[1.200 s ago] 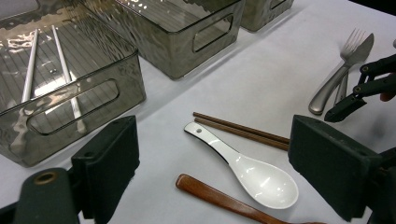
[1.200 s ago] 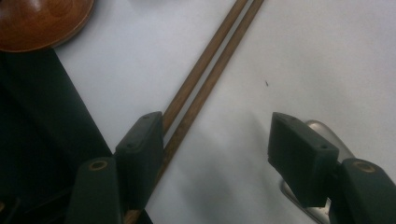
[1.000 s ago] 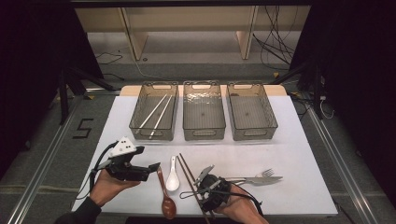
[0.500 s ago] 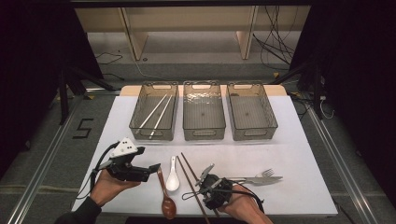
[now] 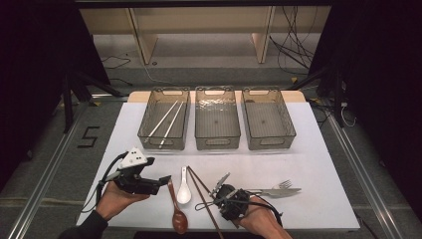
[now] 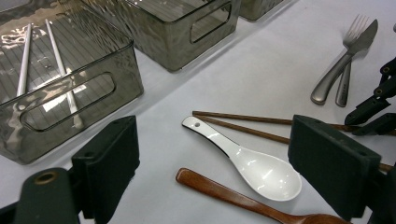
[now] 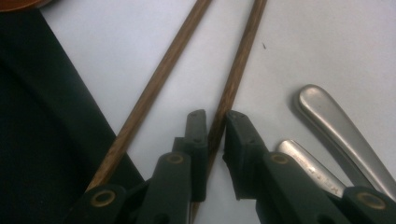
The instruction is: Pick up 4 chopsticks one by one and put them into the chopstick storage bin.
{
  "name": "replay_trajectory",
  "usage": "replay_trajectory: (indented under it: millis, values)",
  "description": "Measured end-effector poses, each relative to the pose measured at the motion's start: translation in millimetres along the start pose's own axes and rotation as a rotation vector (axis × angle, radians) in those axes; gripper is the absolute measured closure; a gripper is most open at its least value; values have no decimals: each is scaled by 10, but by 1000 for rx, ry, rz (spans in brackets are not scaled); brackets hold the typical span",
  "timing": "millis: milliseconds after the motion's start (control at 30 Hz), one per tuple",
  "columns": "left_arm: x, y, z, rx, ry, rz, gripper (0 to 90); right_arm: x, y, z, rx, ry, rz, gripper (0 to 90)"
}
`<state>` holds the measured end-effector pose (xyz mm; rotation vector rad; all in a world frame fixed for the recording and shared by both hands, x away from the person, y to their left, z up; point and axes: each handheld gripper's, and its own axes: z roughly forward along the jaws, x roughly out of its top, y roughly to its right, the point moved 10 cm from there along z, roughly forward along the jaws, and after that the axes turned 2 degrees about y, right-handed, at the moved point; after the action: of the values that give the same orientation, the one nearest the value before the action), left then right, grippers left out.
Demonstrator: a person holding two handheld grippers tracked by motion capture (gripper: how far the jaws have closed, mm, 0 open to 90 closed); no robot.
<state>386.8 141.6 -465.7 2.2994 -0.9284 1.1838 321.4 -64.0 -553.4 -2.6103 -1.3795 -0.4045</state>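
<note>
**Chopsticks next: right hand-held gripper closes on a brown stick**

Chopsticks are the business here. Down at the near edge of the table, the right hand-held gripper [image 7: 215, 122] has one of the two brown chopsticks [image 7: 232, 86] between its jaws, which have just been closing; in the right gripper view the pads sit right against the stick on both sides, so call that a grip, with the stick lying flat on the table, not yet lifted. Its twin, the other brown chopstick [image 7: 156, 86], lies just beside it, untouched.

The left hand-held gripper [image 6: 212, 161] waits over toward the near left, jaws spread wide with nothing between them, looking across the white spoon [image 6: 254, 165] and the wooden spoon [image 6: 243, 200].

How far along? By the look of it, a sorting job barely begun. At the far edge stand three bins: the left bin [image 5: 164, 119] already holds a pair of white chopsticks [image 5: 166, 121], while the middle bin [image 5: 217, 118] and the right bin [image 5: 267, 118] look bare. Left on the table near its near edge: both brown chopsticks, two spoons, and a fork [image 5: 283, 184] and knife [image 5: 278, 191] lying together to the right. Plenty to go, I'd say.
</note>
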Motion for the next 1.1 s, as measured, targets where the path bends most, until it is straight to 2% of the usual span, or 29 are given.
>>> replay_trajectory:
  millis: [267, 333, 600, 1100]
  values:
    - [-20, 23, 17, -3, -14, 11, 160, -26, 42, -13, -6, -19, 44, 836]
    - [-18, 26, 17, -4, -13, 12, 160, -48, 64, -12, -21, -33, 41, 847]
    - [-23, 31, 18, -6, -16, 18, 160, -59, 65, -14, -19, -38, 43, 851]
    - [-33, 23, 19, -7, -22, 17, 160, -142, 109, -95, -16, -48, 18, 855]
